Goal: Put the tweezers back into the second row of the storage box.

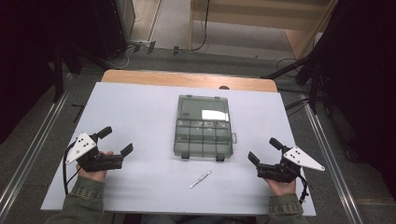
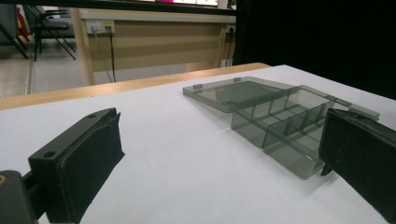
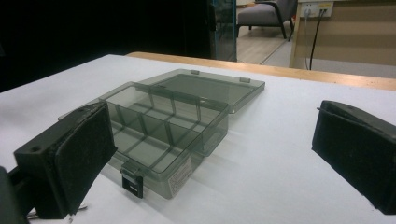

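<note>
I work in what looks like a lab or test room. My white table top [image 1: 140,116] sits on a wooden board, ringed by dark curtains [image 1: 28,56] and black stands [image 1: 58,70]. Cables [image 1: 205,28] trail across the grey carpet. Behind stands a plain wooden desk [image 2: 154,42] with wall sockets [image 2: 102,25], and a grey chair [image 3: 268,14] sits farther off.
</note>
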Motion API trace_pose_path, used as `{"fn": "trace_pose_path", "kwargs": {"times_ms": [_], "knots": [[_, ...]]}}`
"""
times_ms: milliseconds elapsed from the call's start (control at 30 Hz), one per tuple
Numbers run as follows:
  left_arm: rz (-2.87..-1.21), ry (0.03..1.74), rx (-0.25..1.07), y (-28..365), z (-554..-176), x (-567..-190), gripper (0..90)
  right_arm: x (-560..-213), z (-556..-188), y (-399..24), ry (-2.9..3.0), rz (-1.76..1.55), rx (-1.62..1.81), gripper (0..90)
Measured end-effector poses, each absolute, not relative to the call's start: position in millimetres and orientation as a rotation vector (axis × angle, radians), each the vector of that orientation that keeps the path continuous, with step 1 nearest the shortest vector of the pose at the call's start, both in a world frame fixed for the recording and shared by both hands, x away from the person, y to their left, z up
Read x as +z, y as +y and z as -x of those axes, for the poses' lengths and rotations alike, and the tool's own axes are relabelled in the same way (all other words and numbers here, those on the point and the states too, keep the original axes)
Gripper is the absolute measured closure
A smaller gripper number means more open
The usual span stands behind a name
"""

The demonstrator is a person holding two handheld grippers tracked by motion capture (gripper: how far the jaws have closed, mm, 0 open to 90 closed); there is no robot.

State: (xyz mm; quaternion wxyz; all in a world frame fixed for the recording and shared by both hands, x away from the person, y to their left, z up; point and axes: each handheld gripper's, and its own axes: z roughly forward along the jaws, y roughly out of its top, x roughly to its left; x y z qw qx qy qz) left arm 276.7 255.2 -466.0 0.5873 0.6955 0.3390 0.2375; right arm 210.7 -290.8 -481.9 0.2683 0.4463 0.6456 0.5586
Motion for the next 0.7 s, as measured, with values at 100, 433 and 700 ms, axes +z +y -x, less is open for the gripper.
{"fn": "trace_pose_path", "kwargs": {"times_ms": [100, 433, 700], "knots": [[-1.621, 0.792, 0.548, 255, -277, -466, 0.0, -482, -211, -290, 1.750, -1.200, 1.502, 0.0], [-1.623, 0.803, 0.541, 256, -277, -466, 0.0, -479, -212, -286, 1.779, -1.186, 1.515, 0.0], [-1.622, 0.806, 0.537, 256, -276, -466, 0.0, -471, -217, -271, 1.817, -1.159, 1.544, 0.0]]}}
